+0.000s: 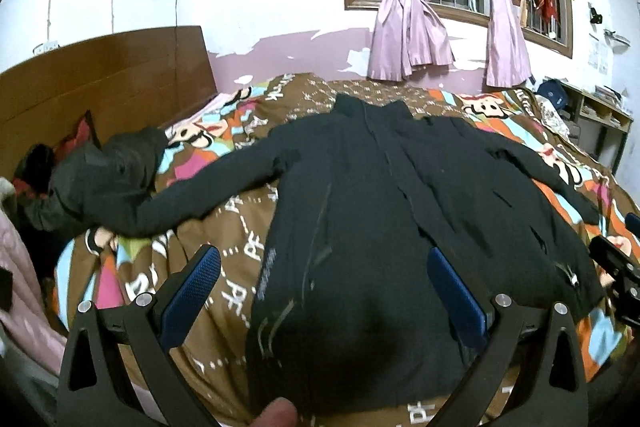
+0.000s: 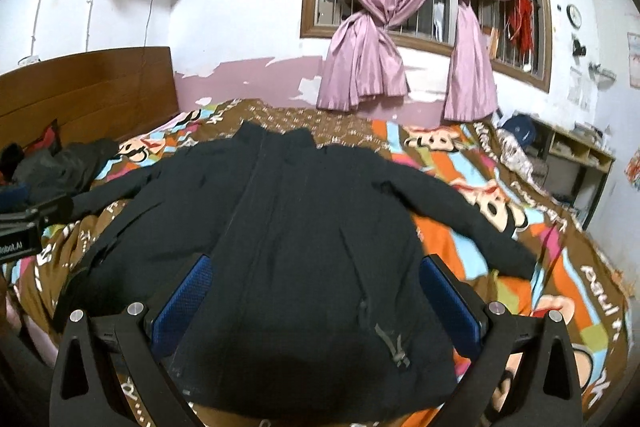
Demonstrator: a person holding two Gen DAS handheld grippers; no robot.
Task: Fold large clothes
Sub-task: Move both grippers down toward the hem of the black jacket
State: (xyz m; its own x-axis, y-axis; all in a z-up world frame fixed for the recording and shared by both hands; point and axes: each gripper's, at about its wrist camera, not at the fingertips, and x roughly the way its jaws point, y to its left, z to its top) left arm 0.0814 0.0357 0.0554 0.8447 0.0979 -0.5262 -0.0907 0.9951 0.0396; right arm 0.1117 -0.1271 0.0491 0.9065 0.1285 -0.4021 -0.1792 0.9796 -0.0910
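Black jacket (image 1: 360, 187) lies flat, sleeves spread, soft and matte on a bright patterned quilt (image 1: 224, 259). Left gripper (image 1: 324, 279) and right gripper (image 2: 316, 287) gape wide, empty, with the jacket's hem between their blue textured pads (image 1: 192, 287).

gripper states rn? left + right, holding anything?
Left gripper: open, holding nothing, above the black jacket.
Right gripper: open, holding nothing, also over the jacket.

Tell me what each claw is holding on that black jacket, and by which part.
Nothing is held. The left claw and right claw both hang open above the black jacket, which lies spread flat on the bed cover, with no cloth between the fingers.
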